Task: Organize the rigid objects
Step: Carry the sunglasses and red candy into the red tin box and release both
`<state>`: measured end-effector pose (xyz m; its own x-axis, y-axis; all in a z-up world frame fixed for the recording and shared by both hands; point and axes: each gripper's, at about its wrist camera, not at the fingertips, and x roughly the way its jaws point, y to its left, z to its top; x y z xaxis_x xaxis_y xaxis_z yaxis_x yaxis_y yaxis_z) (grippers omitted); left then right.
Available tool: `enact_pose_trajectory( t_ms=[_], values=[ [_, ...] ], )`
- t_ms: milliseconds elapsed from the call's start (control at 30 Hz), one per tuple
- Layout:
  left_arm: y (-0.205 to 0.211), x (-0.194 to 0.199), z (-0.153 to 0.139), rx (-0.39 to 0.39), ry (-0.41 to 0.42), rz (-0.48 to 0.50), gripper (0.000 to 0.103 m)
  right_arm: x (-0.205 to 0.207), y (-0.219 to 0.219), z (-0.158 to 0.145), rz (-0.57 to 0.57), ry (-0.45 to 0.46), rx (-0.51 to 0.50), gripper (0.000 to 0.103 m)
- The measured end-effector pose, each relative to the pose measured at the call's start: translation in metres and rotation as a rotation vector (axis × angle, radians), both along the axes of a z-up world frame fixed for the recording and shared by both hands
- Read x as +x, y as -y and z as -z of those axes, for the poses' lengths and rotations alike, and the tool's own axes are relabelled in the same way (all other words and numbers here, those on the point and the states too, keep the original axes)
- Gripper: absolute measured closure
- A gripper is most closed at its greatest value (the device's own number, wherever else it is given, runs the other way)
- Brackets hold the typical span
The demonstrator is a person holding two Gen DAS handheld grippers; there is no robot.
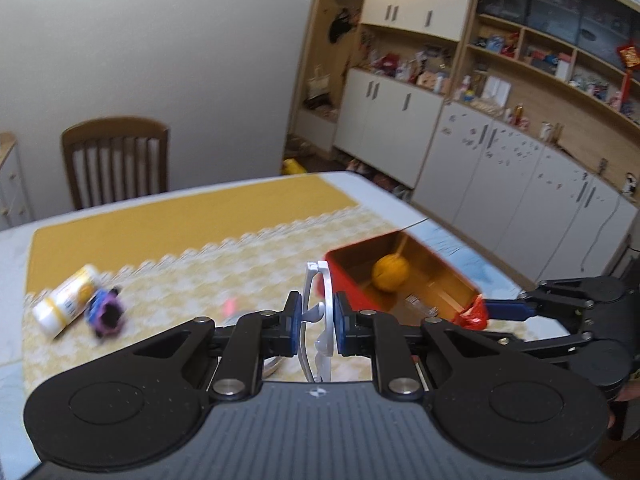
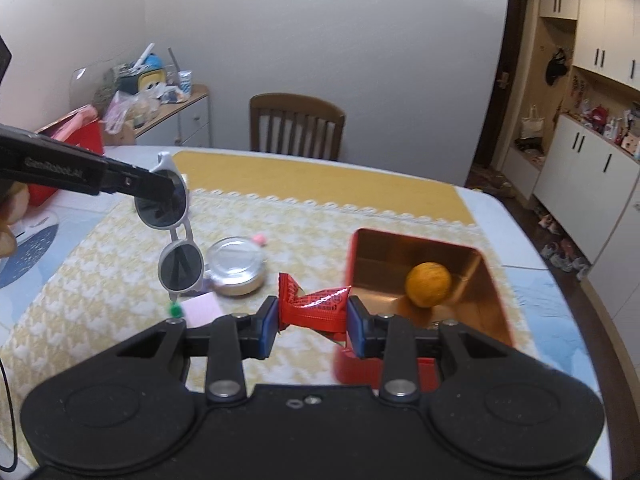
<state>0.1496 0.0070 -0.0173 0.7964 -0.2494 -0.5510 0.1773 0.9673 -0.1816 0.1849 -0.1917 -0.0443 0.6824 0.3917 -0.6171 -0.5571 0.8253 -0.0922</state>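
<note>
At centre right of the desk [image 2: 500, 216], a red box [image 2: 496, 300] holds only an orange ball [image 2: 429, 284]. Left tongs [image 1: 317, 322] pinch sunglasses [image 2: 174, 236] in the air; right tongs [image 2: 312, 322] pinch a red packet [image 2: 314, 306] beside the box. A tin [image 2: 236, 266], bottle [image 1: 66, 300] and small items lie unsorted, so most sorting seems left.

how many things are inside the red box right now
1 in view: an orange ball lying on the floor of the red box. The near end is hidden by the right hand-held gripper, so more may be there.
</note>
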Motion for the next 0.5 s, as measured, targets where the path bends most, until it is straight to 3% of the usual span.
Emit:
enact_pose_trajectory(
  t_ms=[267,500],
  values=[
    [0.05,0.034,-0.023,-0.008,0.039,0.098,0.087,0.019,0.029,-0.007,0.06,0.029,-0.016,0.069],
    [0.088,0.071,-0.022,-0.004,0.018,0.157,0.087,0.044,0.054,-0.002,0.126,0.017,-0.025,0.069]
  ],
)
